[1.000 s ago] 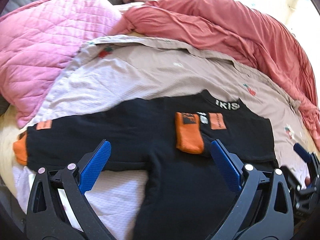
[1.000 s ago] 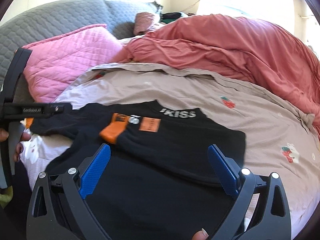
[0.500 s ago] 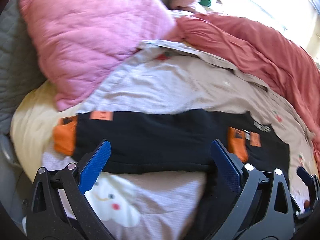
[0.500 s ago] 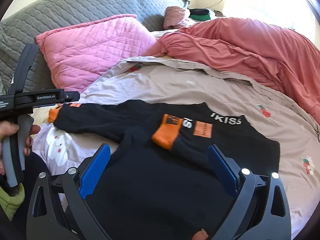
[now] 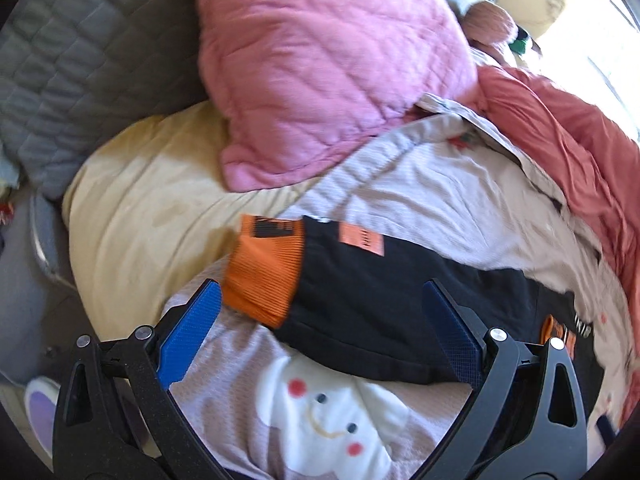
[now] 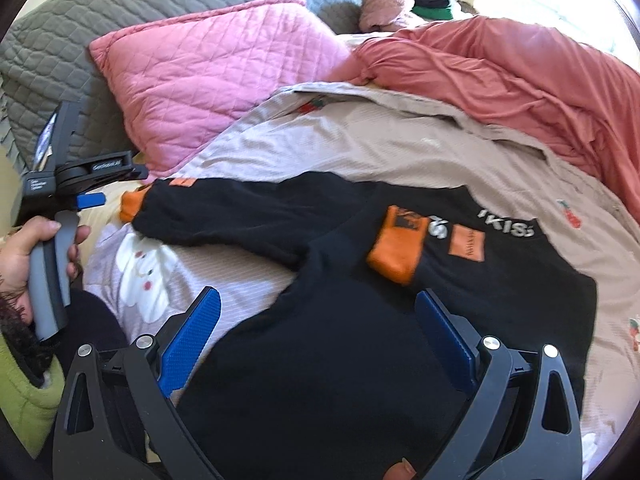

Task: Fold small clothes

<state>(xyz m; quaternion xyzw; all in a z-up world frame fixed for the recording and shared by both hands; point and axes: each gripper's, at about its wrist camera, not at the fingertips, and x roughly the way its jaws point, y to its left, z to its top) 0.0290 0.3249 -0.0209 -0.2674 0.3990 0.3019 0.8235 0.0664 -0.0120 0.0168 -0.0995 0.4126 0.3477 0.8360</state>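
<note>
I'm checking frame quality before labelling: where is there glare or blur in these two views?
Left wrist view: window glare top right; the pink pillow and black sweatshirt look slightly smeared. Right wrist view: blown-out highlight top right above the red blanket; the sweatshirt's orange cuff is slightly soft.

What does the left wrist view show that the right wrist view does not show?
Only the left wrist view shows the open left gripper from behind, right over the outstretched sleeve's orange cuff, and the yellow cushion in full.

Only the right wrist view shows the open right gripper over the black sweater's body, the second orange cuff folded onto the chest clearly, and the hand holding the left gripper's handle.

Both show the pink pillow, the beige blanket and its white cloud face.
</note>
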